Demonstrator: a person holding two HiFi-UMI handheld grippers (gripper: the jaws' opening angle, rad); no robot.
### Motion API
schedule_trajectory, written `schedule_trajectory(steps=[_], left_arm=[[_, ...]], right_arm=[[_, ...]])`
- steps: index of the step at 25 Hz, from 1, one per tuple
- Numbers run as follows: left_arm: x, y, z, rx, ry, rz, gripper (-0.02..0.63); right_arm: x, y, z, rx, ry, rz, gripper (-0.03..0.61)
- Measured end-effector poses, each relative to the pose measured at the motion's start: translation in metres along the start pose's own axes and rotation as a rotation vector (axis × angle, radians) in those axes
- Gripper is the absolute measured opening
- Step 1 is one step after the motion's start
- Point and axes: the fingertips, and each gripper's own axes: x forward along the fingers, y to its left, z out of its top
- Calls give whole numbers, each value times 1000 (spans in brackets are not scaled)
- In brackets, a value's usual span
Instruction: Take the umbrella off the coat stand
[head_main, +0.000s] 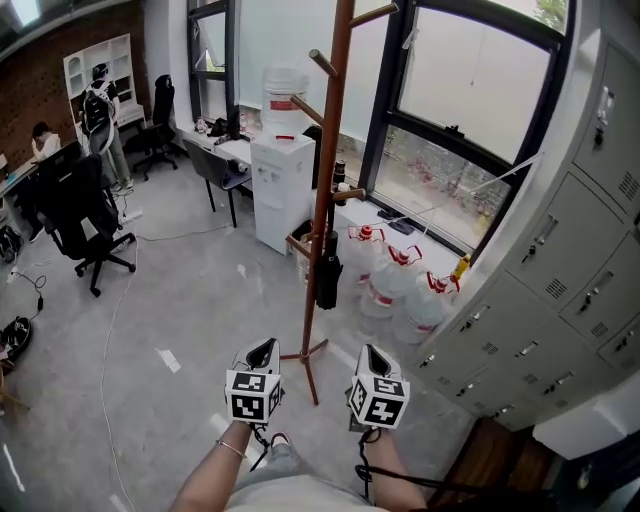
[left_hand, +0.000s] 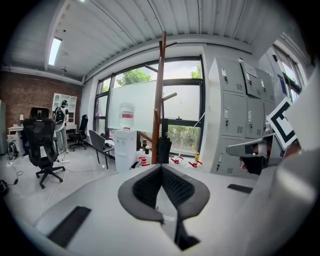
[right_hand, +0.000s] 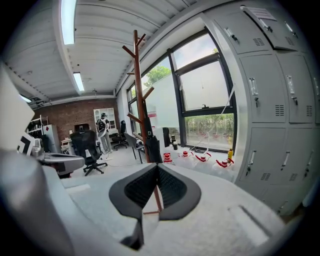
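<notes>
**benchrat:** Head view first. The umbrella (head_main: 328, 272) is seen folded and black, hung low on the coat stand (head_main: 328, 150), tight against the pole. The left gripper (head_main: 262, 352) and right gripper (head_main: 372, 352) are held side by side near the stand's feet (head_main: 310, 355), well below the umbrella and apart from it. Nothing is gripped by either.

**pegleg:** Why are both kept closed though?

**benchrat:** Probably because this is only the approach, and nothing is within reach to be clamped. Room-wise, open floor (head_main: 200, 300) is left on the near and left sides. A water dispenser (head_main: 280, 190) is parked just behind the stand, water jugs (head_main: 395, 285) are crowded at its right, and lockers (head_main: 560, 280) wall off the far right. So the umbrella is best brought out toward the near side, I'd guess.

**pegleg:** Left gripper view?

**benchrat:** The jaws are shown pressed together, tips touching, nothing between. The umbrella (left_hand: 164, 149) is lined up just above the tips, well off, on the stand (left_hand: 160, 90).

**pegleg:** And the right gripper view?

**benchrat:** Jaws closed at the tips there too, empty. Only the stand's lower pole is glimpsed through the slit behind the pads. The umbrella (right_hand: 152, 149) is seen against the pole (right_hand: 141, 90). The pegs (right_hand: 145, 95) sticking out above should be minded when it's lifted.
</notes>
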Motion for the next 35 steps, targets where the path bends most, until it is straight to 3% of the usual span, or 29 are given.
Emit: schedule_trajectory(steps=[11, 18, 27, 35], left_arm=[[78, 44, 35, -11, -9, -64, 5], [121, 56, 39, -11, 15, -106, 5], [143, 53, 30, -27, 57, -108, 5], [165, 23, 22, -19, 85, -115, 5]], right_arm=[[75, 7, 44, -24, -7, -56, 5], [106, 5, 48, -10, 9, -79, 5], [128, -6, 45, -24, 53, -70, 5], [129, -40, 39, -20, 78, -77, 5]])
